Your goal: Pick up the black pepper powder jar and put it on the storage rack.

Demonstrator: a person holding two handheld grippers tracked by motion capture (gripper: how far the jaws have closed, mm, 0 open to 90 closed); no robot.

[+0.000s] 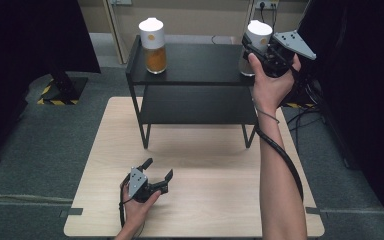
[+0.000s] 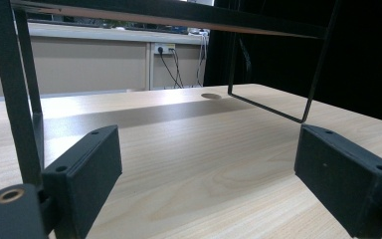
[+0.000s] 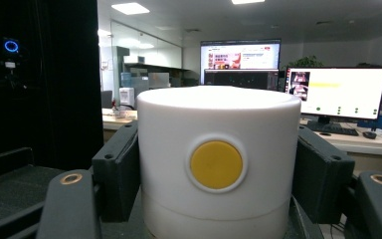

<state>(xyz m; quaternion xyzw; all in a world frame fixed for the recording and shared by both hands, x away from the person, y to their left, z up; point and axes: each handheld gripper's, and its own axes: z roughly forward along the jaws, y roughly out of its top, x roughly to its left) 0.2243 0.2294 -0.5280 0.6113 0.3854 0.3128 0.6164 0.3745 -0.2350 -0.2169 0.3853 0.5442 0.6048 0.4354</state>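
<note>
A black two-tier shelf [image 1: 200, 62] stands at the back of the wooden table [image 1: 215, 165]. On its top tier, at the left, is a jar [image 1: 152, 46] with a white lid and orange contents. At the top tier's right end my right gripper [image 1: 256, 47] is shut on the white lid of a second jar [image 1: 259, 31]. In the right gripper view the jaws press both sides of that lid [image 3: 219, 124], which has a yellow dot. My left gripper [image 1: 158, 168] rests low on the table near the front, open, with nothing between its jaws [image 2: 206, 169].
The shelf's thin legs [image 2: 17, 99] rise close ahead of the left gripper, and its lower tier [image 1: 197, 105] is bare. Dark curtains flank the table. Cables [image 1: 305, 117] lie on the floor at the right. Office monitors [image 3: 335, 92] stand beyond the shelf.
</note>
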